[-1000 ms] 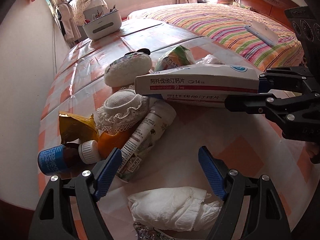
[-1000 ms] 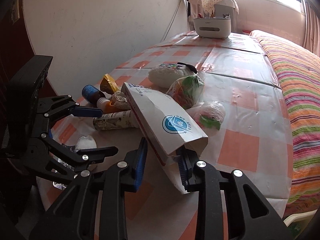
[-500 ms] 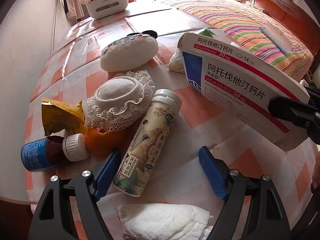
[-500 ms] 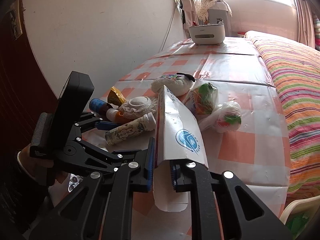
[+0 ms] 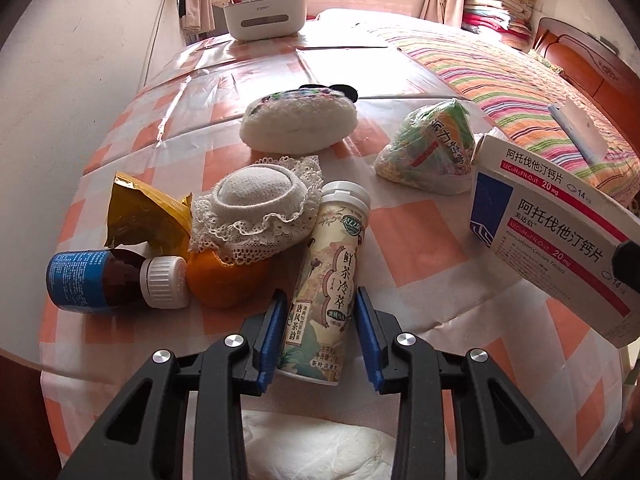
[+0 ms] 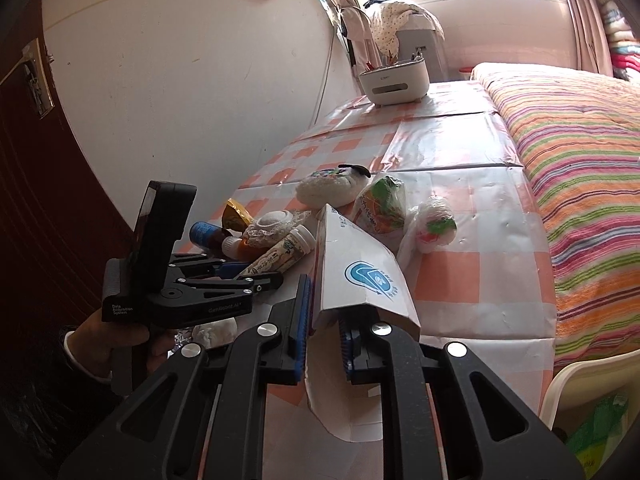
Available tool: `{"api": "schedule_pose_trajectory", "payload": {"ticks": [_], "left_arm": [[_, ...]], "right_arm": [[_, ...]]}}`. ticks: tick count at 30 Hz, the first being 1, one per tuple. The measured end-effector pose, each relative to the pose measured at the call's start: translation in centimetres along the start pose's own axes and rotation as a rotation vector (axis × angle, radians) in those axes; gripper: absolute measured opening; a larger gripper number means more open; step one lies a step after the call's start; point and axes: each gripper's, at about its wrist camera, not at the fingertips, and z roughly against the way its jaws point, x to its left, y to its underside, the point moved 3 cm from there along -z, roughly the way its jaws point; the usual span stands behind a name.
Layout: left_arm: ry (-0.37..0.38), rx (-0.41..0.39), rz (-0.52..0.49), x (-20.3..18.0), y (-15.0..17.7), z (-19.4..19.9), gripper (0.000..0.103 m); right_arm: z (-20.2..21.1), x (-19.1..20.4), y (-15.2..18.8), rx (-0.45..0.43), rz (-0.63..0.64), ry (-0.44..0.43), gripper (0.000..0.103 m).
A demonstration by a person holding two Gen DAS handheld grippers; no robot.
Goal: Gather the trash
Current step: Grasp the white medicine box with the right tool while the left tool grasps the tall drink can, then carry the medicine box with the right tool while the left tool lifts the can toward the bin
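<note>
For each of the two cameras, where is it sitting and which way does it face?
Left wrist view: on the left tongs, looking forward and down along the checked table toward the window; blue pads straddle the tea tube, a slight gap on the right.
Right wrist view: on the right tongs, facing along the table toward the window; they clamp the medicine box; the left tongs and the left hand show at left.
Shared: the tube, the box, the white caddy.

Left gripper (image 5: 318, 338) jaws now around tea tube (image 5: 326, 288)
</note>
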Motion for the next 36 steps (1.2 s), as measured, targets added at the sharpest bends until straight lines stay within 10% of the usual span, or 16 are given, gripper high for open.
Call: {"api": "schedule_pose_trajectory", "payload": {"ticks": [36], "left_arm": [[0.03,-0.302,-0.064,-8.2,-0.2,8.3,0.028]], "right_arm": [[6.8,-2.3,0.5,-0.116,-0.04,0.081,0.011]]}}
